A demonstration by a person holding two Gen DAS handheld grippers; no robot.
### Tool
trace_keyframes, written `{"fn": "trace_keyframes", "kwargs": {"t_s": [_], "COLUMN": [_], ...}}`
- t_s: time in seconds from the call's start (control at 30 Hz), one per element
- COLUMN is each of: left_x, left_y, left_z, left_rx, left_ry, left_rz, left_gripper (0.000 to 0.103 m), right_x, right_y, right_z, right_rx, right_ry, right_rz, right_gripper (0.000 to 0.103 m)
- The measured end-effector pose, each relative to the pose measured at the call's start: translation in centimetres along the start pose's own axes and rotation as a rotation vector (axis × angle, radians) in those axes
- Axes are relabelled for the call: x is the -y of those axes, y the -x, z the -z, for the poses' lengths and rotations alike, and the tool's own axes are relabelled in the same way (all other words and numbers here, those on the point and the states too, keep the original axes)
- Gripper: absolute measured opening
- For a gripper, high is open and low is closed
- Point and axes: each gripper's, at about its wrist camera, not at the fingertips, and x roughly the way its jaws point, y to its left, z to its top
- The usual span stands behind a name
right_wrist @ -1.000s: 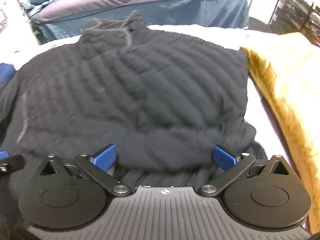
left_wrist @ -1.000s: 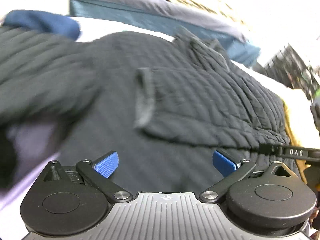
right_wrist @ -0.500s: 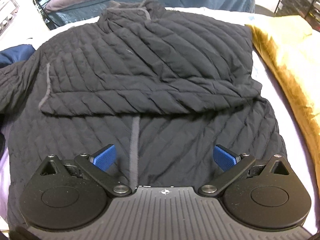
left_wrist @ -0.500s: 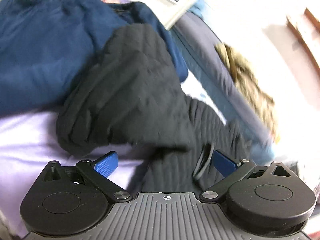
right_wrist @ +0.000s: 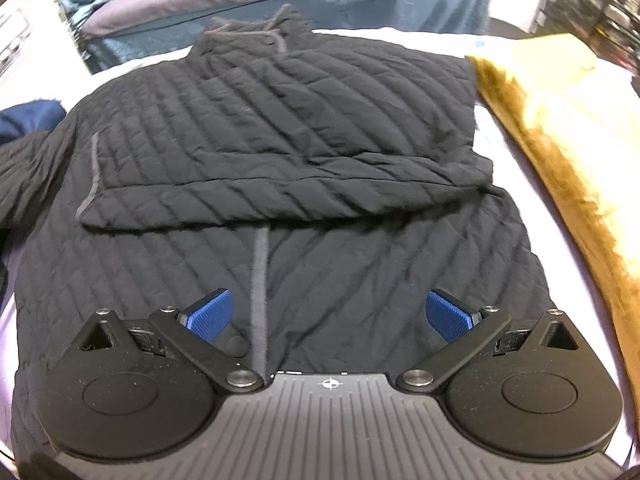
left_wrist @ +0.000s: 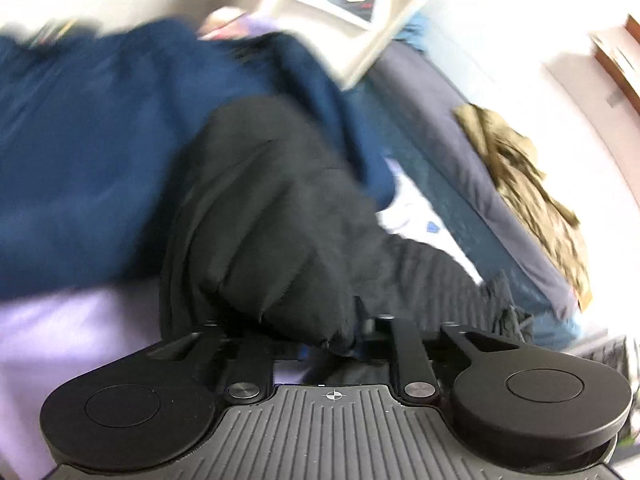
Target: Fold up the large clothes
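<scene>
Left gripper (left_wrist: pixel 332 340), just closed from wide, pinches the black quilted jacket's sleeve (left_wrist: pixel 272 216) at lower centre; right gripper (right_wrist: pixel 326 316) stays spread above the jacket's hem (right_wrist: pixel 360 280).

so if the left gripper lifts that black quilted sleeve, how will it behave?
Probably floppy: the sleeve already bunches between the left gripper as its jaws have just been closing. Likely light, thin quilting. The jacket body may drag along.
</scene>
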Motion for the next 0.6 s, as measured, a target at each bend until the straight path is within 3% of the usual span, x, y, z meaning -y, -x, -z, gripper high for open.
{"fn": "trace_keyframes", "kwargs": {"t_s": [0.1, 0.17, 0.27, 0.33, 0.4, 0.47, 0.5, 0.53, 0.6], "left_x": [4.9, 8.7, 14.1, 17.1, 19.7, 21.1, 21.4, 21.6, 22.0], "left_y": [-1.2, -2.8, -6.4, -8.9, -11.8, -14.1, -14.9, -15.5, -16.0], "left_z": [-0.6, -0.3, 1.6, 3.8, 7.1, 10.4, 12.0, 13.2, 15.3], "left_rx": [0.010, -0.026, -0.121, -0.190, -0.308, -0.403, -0.428, -0.445, -0.468], "left_ry": [-0.149, -0.238, -0.360, -0.470, -0.595, -0.706, -0.756, -0.807, -0.913], "left_rz": [0.078, 0.120, 0.174, 0.173, 0.149, 0.087, 0.063, 0.048, 0.035], "left_gripper": [0.062, 0.063, 0.064, 0.064, 0.064, 0.069, 0.078, 0.093, 0.103], "right_x": [1.1, 1.6, 2.3, 2.7, 3.2, 3.8, 4.1, 4.4, 5.2], "right_y": [0.1, 0.1, 0.2, 0.4, 0.5, 0.7, 0.8, 0.9, 1.1], "right_z": [0.2, 0.4, 0.6, 0.7, 0.8, 1.0, 1.1, 1.1, 1.4], "right_rx": [-0.001, 0.000, -0.004, -0.003, -0.003, -0.005, -0.006, -0.007, -0.008], "right_ry": [-0.045, -0.068, -0.096, -0.113, -0.128, -0.140, -0.148, -0.157, -0.182], "right_rz": [0.011, 0.016, 0.019, 0.019, 0.022, 0.024, 0.025, 0.027, 0.034], "right_gripper": [0.102, 0.102, 0.102, 0.102, 0.102, 0.102, 0.102, 0.102, 0.102]}}
